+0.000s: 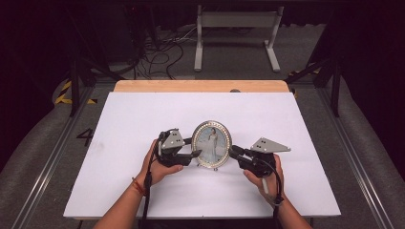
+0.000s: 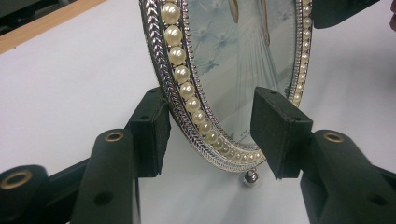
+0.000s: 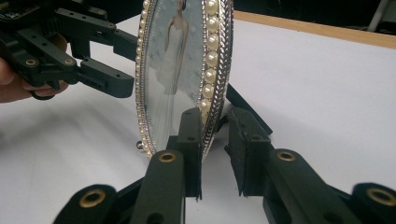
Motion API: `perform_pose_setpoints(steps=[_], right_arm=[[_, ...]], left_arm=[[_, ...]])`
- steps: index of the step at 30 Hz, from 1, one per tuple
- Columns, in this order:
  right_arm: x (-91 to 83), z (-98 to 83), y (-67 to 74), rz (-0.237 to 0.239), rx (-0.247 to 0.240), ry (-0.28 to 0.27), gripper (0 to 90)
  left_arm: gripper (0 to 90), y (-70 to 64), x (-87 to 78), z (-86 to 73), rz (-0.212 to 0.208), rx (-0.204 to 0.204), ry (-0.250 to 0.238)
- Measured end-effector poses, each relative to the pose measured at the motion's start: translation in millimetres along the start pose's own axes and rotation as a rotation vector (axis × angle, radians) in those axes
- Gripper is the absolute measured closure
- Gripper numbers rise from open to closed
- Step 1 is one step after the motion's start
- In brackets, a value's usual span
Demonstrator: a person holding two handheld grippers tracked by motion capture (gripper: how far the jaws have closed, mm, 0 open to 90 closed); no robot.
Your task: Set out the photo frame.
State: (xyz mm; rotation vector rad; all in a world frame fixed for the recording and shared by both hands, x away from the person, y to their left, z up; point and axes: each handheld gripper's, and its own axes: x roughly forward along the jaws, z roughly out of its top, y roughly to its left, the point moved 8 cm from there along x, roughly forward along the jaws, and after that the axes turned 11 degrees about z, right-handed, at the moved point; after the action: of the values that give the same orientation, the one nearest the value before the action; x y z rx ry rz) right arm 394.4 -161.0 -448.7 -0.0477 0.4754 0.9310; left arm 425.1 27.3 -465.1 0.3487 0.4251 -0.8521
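A: The worktop (image 1: 143, 191) was a white board on a wooden top, and near its middle, a little toward your side, the oval picture frame (image 1: 211, 144) stood upright on it. Its long axis ran up and down and the pictured face was turned toward you.

B: And where did you have your hands?

A: You had one on each side of the frame. Your left gripper (image 1: 195, 154) came in from the left at its lower edge, your right gripper (image 1: 232, 151) from the right, both lying about level.

B: Was your left one gripping?

A: No. In the left gripper view the left gripper (image 2: 208, 135) had its jaws about half open with the frame's beaded rim between the pads, a clear gap showing on each side.

B: And your right one?

A: In the right gripper view the right gripper (image 3: 215, 149) straddled the rim. The front pad lay against the glass side; the back pad was ragged, and I could not tell whether it pressed on the back. So I couldn't say you had a hold.

B: Any writing to read?

A: Small print sat low on the picture (image 2: 243, 135), too blurred to read. A "4" was marked on the floor (image 1: 84, 137) left of the worktop. A small ball foot (image 2: 251, 177) sat under the frame's bottom edge.
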Motion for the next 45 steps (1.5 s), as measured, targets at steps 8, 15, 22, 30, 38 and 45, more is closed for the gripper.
perform_pose_setpoints(steps=[8, 15, 22, 30, 38, 45], right_arm=[[2.7, 1.4, 3.7, 0.008, -0.010, 0.002, 75.5], [12.2, -7.7, 3.6, -0.013, -0.001, 0.042, 70.6], [14.8, -7.0, 3.6, -0.004, 0.013, 0.029, 72.9], [15.9, -3.8, -2.1, -0.001, 0.026, 0.017, 73.2], [17.4, -1.9, -7.7, 0.000, 0.056, -0.005, 72.4], [18.6, -2.1, -6.4, -0.021, 0.035, 0.003, 71.8]], left_arm=[[53.1, 1.7, 0.0, -1.1, 0.003, 0.002, 0.008], [60.9, 3.4, 0.3, -2.4, 0.013, 0.005, 0.022], [64.5, 3.0, -0.2, -5.8, 0.031, 0.022, 0.049], [64.3, -1.0, -3.6, -7.3, 0.038, 0.037, 0.060], [63.7, -7.4, -5.2, -8.8, 0.061, 0.072, 0.071], [63.5, -8.2, -2.0, -10.3, 0.073, 0.076, 0.072]])
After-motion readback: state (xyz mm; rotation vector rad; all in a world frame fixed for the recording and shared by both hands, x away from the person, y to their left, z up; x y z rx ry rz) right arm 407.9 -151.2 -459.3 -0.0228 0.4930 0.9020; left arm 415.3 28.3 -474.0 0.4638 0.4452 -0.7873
